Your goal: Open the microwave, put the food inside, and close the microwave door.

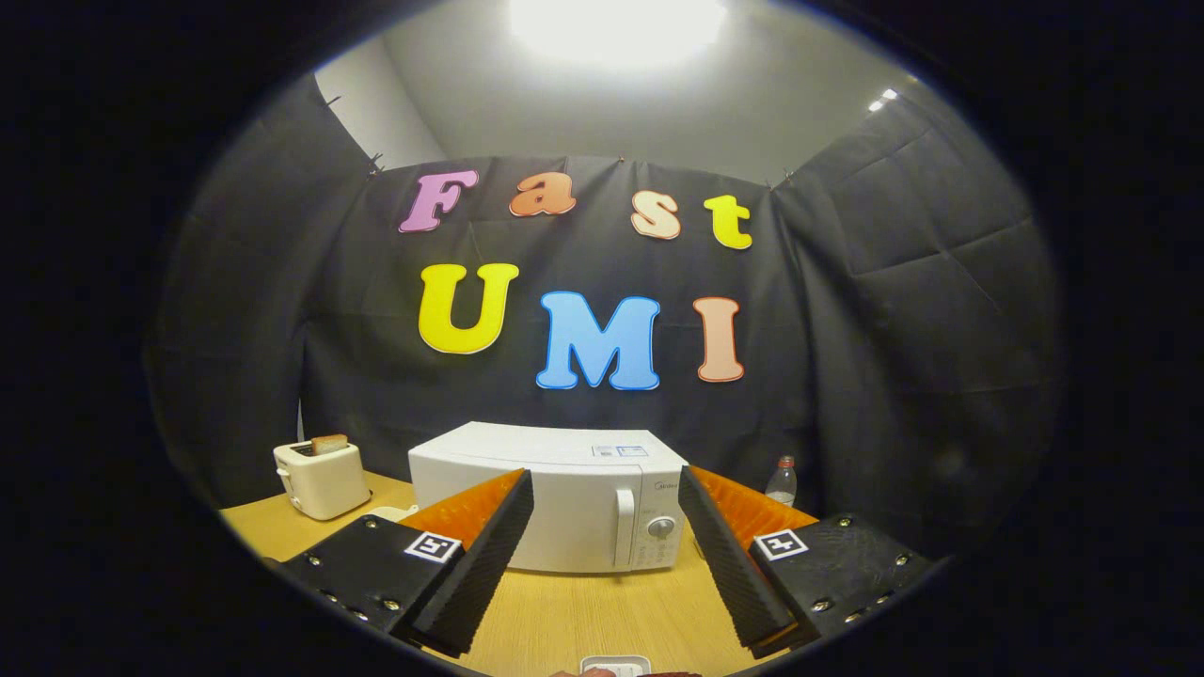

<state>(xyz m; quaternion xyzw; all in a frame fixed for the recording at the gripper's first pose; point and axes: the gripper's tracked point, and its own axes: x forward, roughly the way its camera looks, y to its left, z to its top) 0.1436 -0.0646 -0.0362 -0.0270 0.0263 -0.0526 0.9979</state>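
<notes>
While the microwave (pixel 555 498) stands closed on the desk (pixel 583 621), the tool (pixel 602 545) is held wide and empty before it, probably aimed toward its door handle (pixel 622 527).

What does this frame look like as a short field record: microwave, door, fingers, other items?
microwave: white microwave on the wooden table, beyond the fingers
door: shut, handle beside the knob
gripper: gripper open, fingers spread apart, holding nothing
toaster: toaster beside the microwave, a slice sticking out
bottle: bottle on the microwave's other side
near edge: small white object, identity unclear
</notes>
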